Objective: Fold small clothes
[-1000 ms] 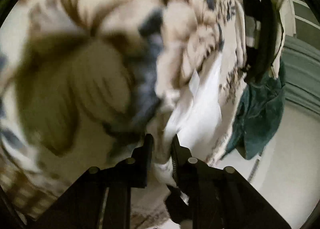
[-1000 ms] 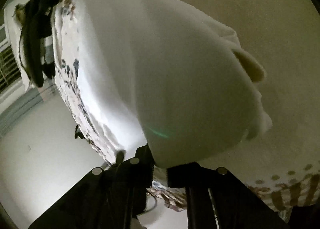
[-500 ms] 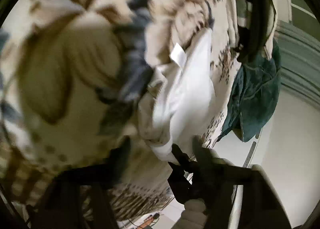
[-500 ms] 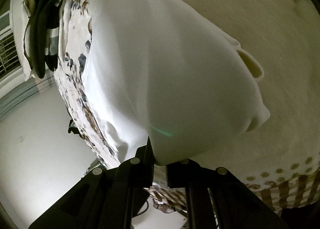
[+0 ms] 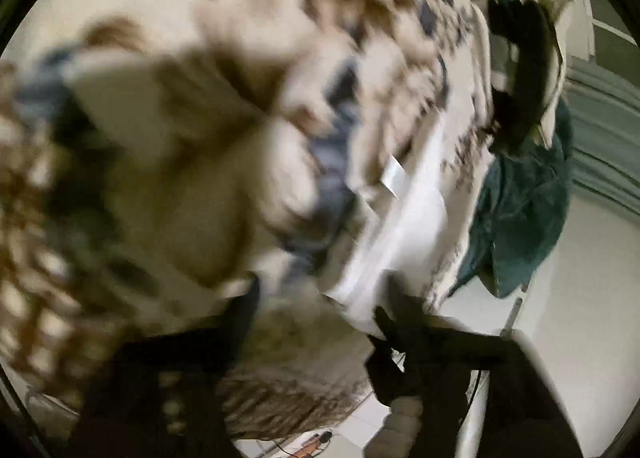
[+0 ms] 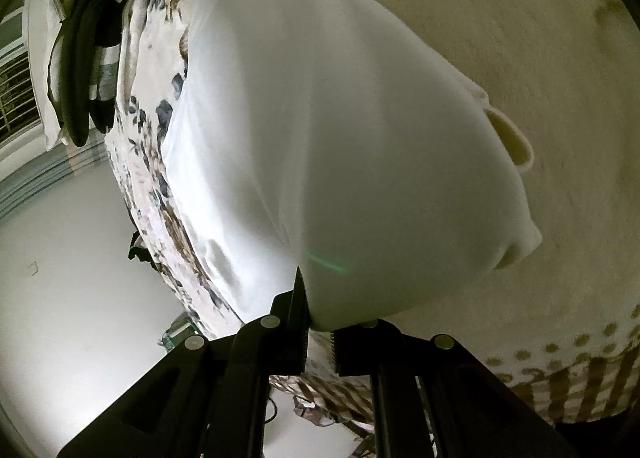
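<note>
- Release is seen at the left gripper [image 5: 320, 298]: its jaws have just been opening, are now spread, and nothing is pinched between them.
- The white garment [image 6: 340, 129] is held at one edge only, pinched by the right gripper [image 6: 318, 322] at lower centre; a fold appears laid.
- The patterned bedspread [image 6: 520, 37] lies beneath; dark clothes [image 6: 88, 57] are piled upper left, pale floor [image 6: 60, 278] lower left.

The right gripper [image 6: 318, 322] has its jaws clamped on a white garment [image 6: 340, 129] spread over the cream bedcover [image 6: 520, 37].
</note>
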`<state>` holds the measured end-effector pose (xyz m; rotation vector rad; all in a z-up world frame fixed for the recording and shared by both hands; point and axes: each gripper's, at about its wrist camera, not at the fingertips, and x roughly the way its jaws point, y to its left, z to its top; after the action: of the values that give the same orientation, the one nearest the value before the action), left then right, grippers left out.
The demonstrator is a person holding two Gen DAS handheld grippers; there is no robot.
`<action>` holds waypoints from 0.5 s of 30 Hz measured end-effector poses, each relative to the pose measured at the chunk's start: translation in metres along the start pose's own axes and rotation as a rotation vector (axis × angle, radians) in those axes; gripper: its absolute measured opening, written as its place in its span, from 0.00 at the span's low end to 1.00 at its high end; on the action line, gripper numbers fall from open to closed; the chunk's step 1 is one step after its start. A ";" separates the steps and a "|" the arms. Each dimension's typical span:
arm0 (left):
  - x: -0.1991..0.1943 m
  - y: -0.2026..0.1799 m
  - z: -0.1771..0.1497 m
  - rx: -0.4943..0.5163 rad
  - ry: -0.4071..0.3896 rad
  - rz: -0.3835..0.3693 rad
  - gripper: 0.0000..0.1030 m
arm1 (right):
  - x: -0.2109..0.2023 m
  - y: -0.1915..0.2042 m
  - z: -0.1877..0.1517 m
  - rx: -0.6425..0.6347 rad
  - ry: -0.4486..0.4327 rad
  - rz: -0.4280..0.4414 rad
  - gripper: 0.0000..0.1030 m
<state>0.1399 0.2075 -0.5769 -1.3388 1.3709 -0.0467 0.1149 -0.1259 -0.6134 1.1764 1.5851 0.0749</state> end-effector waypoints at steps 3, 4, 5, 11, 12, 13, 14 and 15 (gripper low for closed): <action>0.025 -0.010 -0.009 0.019 0.007 -0.023 0.61 | -0.001 0.001 0.000 -0.014 0.007 -0.007 0.08; 0.026 -0.012 -0.011 0.035 -0.025 -0.004 0.33 | -0.001 0.001 0.000 -0.015 0.008 -0.009 0.08; 0.032 -0.015 -0.009 0.056 -0.037 0.035 0.10 | -0.001 0.001 0.000 -0.016 0.009 -0.010 0.08; 0.011 -0.017 0.008 0.138 -0.042 0.122 0.55 | -0.003 0.004 0.002 -0.071 0.062 -0.092 0.32; 0.006 -0.022 0.011 0.165 -0.041 0.116 0.70 | -0.009 0.004 0.002 -0.097 0.067 -0.119 0.53; 0.004 -0.025 0.013 0.180 -0.041 0.096 0.76 | -0.017 0.003 0.002 -0.114 0.064 -0.128 0.61; 0.004 -0.029 0.016 0.197 -0.034 0.064 0.76 | -0.027 0.001 0.003 -0.131 0.051 -0.125 0.61; 0.010 -0.035 0.021 0.219 -0.011 0.048 0.76 | -0.040 0.001 0.005 -0.160 0.033 -0.128 0.61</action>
<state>0.1807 0.2018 -0.5671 -1.1215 1.3475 -0.1524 0.1152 -0.1562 -0.5869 0.9521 1.6485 0.1353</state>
